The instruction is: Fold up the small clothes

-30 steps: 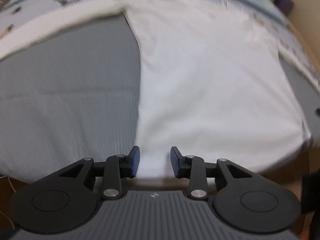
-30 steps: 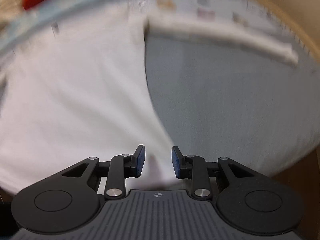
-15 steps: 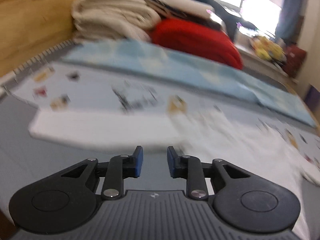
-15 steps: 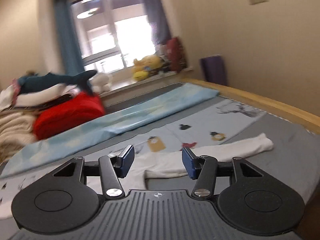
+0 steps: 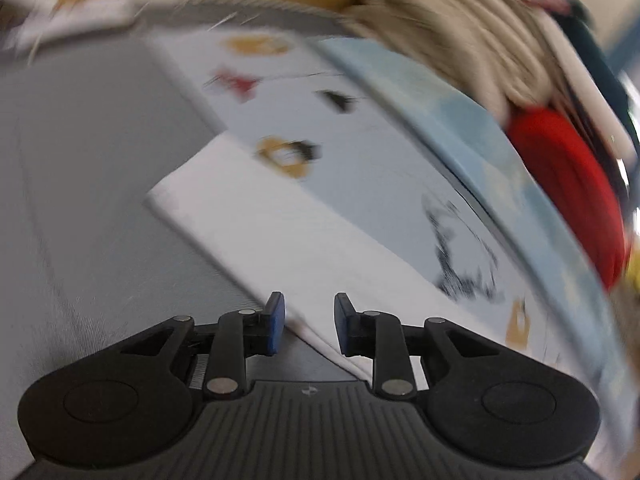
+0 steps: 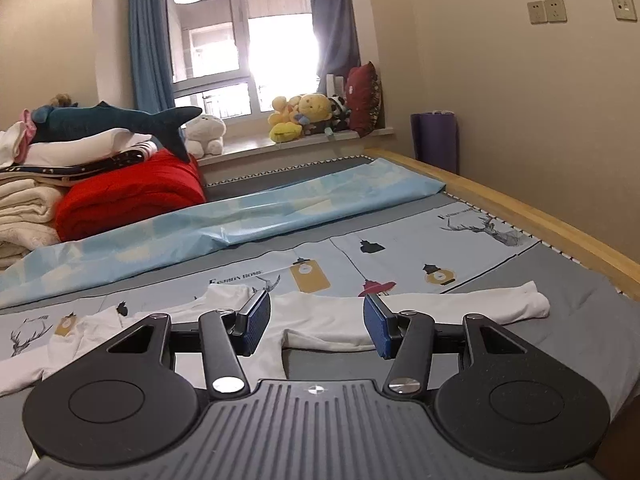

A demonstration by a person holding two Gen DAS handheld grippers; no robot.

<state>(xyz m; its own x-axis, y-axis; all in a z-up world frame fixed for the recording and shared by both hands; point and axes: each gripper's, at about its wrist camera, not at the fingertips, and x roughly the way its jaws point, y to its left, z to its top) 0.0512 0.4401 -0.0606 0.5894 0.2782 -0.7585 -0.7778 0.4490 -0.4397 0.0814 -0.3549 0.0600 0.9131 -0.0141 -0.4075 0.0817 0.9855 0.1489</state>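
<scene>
A small white long-sleeved garment (image 6: 320, 320) lies flat on the bed, its right sleeve (image 6: 460, 308) stretched out to the right. In the left wrist view, which is blurred, its other sleeve (image 5: 280, 232) runs diagonally across the grey sheet (image 5: 100, 200). My left gripper (image 5: 309, 300) hovers over that sleeve near its lower edge, jaws narrowly apart, nothing pinched between the pads. My right gripper (image 6: 316, 308) is raised above the garment and points across the bed, open and empty.
A printed pale-blue sheet (image 6: 400, 256) and a light blue cloth (image 6: 240, 224) lie beyond the garment. A red blanket (image 6: 132, 196) and stacked folded bedding (image 6: 24, 208) sit at the back left. The wooden bed frame (image 6: 540, 216) runs along the right; plush toys (image 6: 304, 116) line the windowsill.
The left gripper swung from the garment's hem over to its left sleeve and rolled. The right gripper let go of the hem, widened its jaws, rose and tipped up toward the room.
</scene>
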